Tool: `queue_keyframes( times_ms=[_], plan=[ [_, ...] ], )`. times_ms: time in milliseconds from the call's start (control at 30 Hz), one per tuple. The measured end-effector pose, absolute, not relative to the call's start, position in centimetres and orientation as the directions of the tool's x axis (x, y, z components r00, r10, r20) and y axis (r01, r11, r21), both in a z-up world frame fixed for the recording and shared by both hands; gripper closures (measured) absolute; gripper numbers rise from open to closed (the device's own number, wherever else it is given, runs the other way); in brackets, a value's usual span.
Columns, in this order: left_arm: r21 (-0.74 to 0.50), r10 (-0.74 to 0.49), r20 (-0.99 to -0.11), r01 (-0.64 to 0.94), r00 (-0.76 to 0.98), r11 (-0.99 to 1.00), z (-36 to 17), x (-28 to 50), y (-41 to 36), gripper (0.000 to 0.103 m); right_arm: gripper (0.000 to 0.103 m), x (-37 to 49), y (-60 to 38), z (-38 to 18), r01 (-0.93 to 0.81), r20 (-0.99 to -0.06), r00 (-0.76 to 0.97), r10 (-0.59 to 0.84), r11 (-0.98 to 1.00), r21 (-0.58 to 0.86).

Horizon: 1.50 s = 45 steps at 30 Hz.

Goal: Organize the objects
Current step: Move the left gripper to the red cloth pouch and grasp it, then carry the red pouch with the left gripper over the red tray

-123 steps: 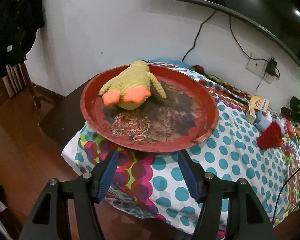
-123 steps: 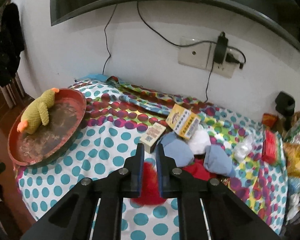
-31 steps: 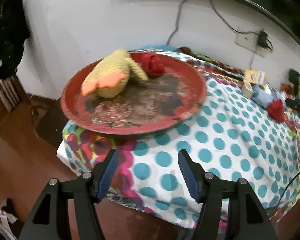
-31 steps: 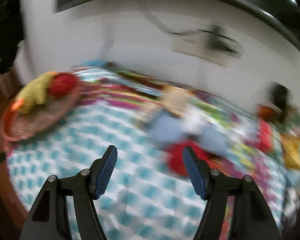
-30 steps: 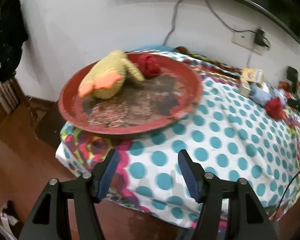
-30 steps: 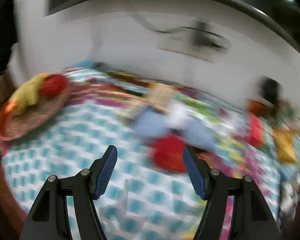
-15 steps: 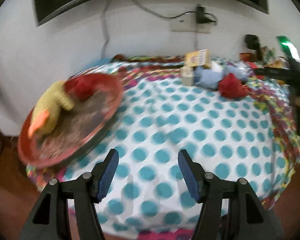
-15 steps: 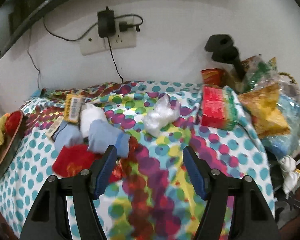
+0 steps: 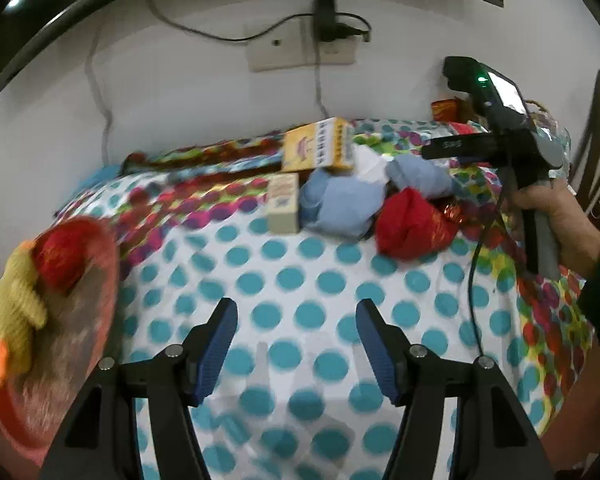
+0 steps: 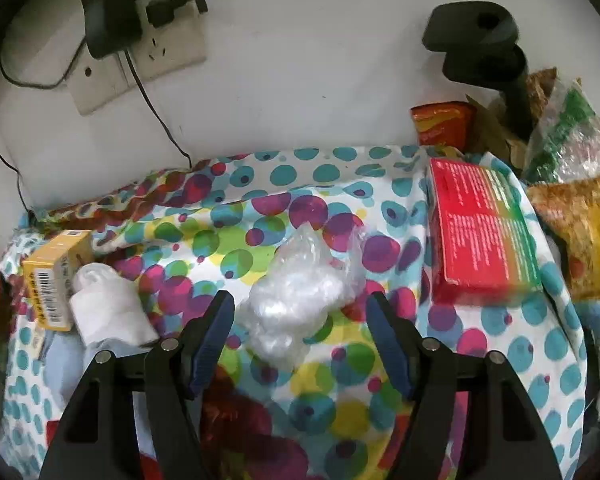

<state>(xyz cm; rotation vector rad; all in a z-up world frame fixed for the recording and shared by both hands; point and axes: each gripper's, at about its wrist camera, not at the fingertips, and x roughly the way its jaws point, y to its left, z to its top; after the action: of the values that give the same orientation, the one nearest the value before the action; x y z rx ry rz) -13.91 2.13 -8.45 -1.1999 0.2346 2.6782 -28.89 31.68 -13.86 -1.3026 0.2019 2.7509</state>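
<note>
We hold both grippers level above the polka-dot cloth surface (image 9: pixel 300 280), fingers spread and empty. Our right gripper (image 10: pixel 300 328) brackets the crumpled clear plastic bag (image 10: pixel 300 300); our left gripper (image 9: pixel 296 336) faces the red cloth bundle (image 9: pixel 408 220).

left gripper (image 9: pixel 296 336): black angular frame, two blue ribbed pads (image 9: pixel 216 344) on the inner faces
screws: a silver round screw behind each pad, another further out on each arm
right gripper (image 10: pixel 300 332): same black frame, dark blue pads, matching silver screws
right hand (image 9: pixel 556 220): bare skin, dark green sleeve at the wrist
cable: thin black, hanging below the handle
</note>
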Motion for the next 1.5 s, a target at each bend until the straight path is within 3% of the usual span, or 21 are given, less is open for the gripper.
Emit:
queue_keyframes(
  times_ms=[67,133,233,700,800,967,1067,1167,1500],
  plan=[
    [0.065,0.136,-0.745,-0.273,-0.653,-0.960,-8.6,-15.1,3.3,0.040,0.047,-29.5,31.4,-14.2,-0.121,-0.779,-0.626,0.026,-0.991,0.064],
    [0.050,0.173,-0.745,-0.312,-0.644,-0.949,-8.6,-16.1,4.4,0.040,0.062,-29.6,31.0,-14.4,-0.096,-0.779,-0.627,0.023,-0.994,0.048],
    [0.030,0.223,-0.740,-0.363,-0.634,-0.931,-8.5,-17.4,5.9,0.040,0.064,-29.2,30.6,-14.1,-0.066,-0.770,-0.638,0.027,-0.998,0.020],
    [-0.014,0.332,-0.784,-0.520,-0.524,-0.854,-11.8,-21.6,12.7,0.040,0.064,-21.1,31.2,-13.2,-0.025,-0.729,-0.683,-0.052,-0.995,0.095],
    [0.040,0.284,-0.780,-0.498,-0.557,-0.867,-12.6,-21.3,13.8,0.039,0.064,-20.8,31.2,-13.0,-0.024,-0.717,-0.695,-0.053,-0.995,0.096],
    [-0.054,0.314,-0.740,-0.413,-0.595,-0.909,-13.2,-21.9,12.6,0.039,0.064,-21.3,30.7,-13.4,-0.019,-0.744,-0.667,-0.040,-0.997,0.071],
    [-0.028,0.276,-0.743,-0.385,-0.609,-0.923,-13.1,-21.9,12.7,0.054,0.064,-21.7,30.7,-14.0,-0.025,-0.765,-0.643,-0.035,-0.997,0.066],
    [-0.020,0.260,-0.742,-0.368,-0.618,-0.930,-13.1,-21.5,12.7,0.061,0.064,-22.0,30.7,-14.4,-0.032,-0.778,-0.628,-0.032,-0.997,0.067],
    [-0.039,0.231,-0.738,-0.301,-0.634,-0.953,-12.3,-17.7,11.2,0.062,0.064,-21.8,30.3,-14.4,-0.036,-0.777,-0.629,-0.013,-0.998,0.046]
  ],
)
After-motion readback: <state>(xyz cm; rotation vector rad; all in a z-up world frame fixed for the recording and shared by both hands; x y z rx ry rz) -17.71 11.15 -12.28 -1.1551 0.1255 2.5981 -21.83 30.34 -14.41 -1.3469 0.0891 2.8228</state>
